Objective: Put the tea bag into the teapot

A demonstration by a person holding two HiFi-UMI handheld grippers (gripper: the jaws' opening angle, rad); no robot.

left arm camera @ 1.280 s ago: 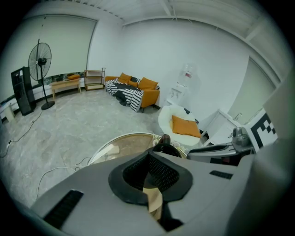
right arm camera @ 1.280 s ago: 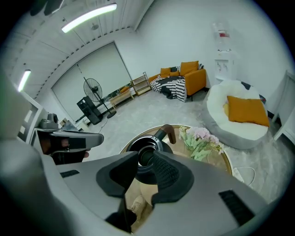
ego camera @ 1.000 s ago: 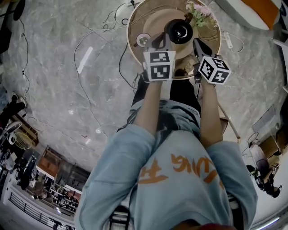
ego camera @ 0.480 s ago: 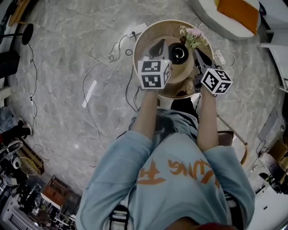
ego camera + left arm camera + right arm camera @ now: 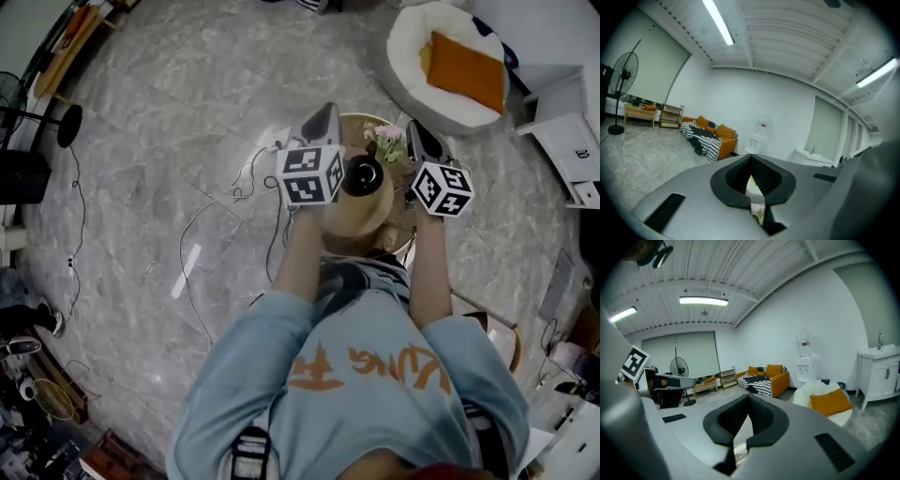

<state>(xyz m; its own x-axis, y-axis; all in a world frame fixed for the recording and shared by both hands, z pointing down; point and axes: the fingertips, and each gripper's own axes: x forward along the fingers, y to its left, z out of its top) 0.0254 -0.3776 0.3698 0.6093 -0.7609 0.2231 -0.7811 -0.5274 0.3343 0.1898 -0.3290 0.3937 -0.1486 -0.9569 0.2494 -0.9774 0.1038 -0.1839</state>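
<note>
A black teapot (image 5: 363,175) stands on a small round wooden table (image 5: 361,214), far below me in the head view. Both grippers are held high above the table, level, pointing out into the room. My left gripper (image 5: 320,123) (image 5: 751,157) is to the left of the teapot, with its pads meeting at the tips. My right gripper (image 5: 416,137) (image 5: 748,397) is to the right of the teapot, shut with nothing between its pads. No view shows a tea bag.
Pink flowers (image 5: 387,141) stand on the table behind the teapot. Cables (image 5: 228,214) trail over the marble floor on the left. A white round seat with an orange cushion (image 5: 450,64) lies beyond the table. An orange sofa (image 5: 769,375) stands by the far wall.
Both grippers have risen away from the tabletop. The table and teapot now look smaller and farther below, and more of the room shows.
</note>
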